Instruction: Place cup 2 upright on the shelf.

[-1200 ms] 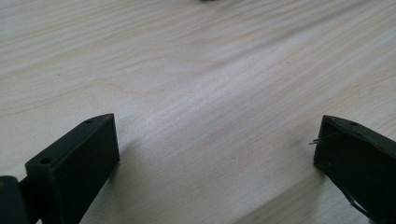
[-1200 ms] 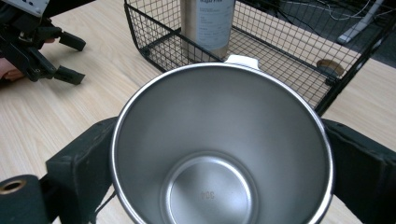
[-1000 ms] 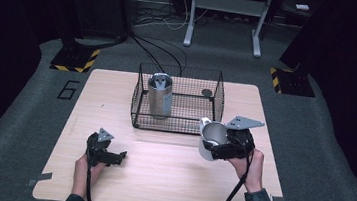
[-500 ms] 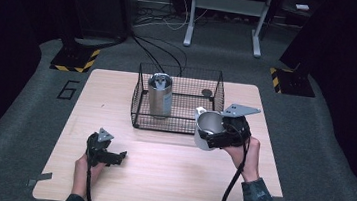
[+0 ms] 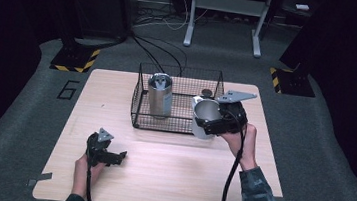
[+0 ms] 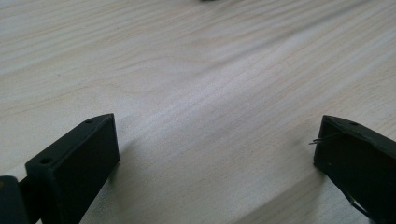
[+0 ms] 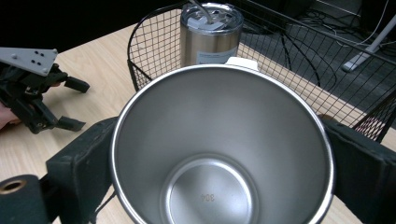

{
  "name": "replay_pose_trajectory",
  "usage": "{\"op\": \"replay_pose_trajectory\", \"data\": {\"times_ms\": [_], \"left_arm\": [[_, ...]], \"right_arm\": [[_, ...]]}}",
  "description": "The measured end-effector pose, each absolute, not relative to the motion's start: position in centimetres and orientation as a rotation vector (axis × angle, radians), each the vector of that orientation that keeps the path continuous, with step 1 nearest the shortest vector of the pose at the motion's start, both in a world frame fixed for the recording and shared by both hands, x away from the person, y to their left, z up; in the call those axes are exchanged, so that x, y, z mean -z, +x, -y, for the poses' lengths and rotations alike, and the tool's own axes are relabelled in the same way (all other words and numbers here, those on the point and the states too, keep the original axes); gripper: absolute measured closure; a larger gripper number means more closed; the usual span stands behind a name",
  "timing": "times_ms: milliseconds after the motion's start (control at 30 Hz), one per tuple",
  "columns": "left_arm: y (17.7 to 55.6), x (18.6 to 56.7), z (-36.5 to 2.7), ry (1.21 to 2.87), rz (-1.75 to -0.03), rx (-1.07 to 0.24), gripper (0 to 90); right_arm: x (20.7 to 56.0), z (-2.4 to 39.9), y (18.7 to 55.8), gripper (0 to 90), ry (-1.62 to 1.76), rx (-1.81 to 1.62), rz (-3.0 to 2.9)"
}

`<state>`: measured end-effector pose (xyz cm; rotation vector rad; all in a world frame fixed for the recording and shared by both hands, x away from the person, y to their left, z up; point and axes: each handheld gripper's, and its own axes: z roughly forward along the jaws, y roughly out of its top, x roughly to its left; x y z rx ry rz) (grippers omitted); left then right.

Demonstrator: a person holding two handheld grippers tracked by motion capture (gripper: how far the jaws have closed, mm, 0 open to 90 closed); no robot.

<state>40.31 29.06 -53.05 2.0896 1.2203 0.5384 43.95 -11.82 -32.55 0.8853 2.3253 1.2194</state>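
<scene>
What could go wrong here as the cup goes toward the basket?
The cup is clamped only across its sides by the right gripper, so it might slip or tilt. It sits close to the basket wall and could catch the rim. The lidded tumbler inside could get knocked.

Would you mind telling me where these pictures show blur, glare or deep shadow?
High view: the floor around the pale wooden table is almost black. Left gripper view: the wood grain blurs toward the top. Right gripper view: soft glare lines the shiny steel cup, and the black wire basket behind it stays fairly sharp.
</scene>
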Motion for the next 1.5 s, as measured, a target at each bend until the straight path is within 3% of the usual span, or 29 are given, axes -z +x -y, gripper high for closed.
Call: {"op": "replay_pose_trajectory", "data": {"times_ms": [1500], "left_arm": [[40.3, 53.0, -29.1, 2.096, -1.217, -0.538, 0.0]], "right_arm": [[31.9, 8.9, 51.9, 5.7, 0.961, -1.126, -2.328]]}}
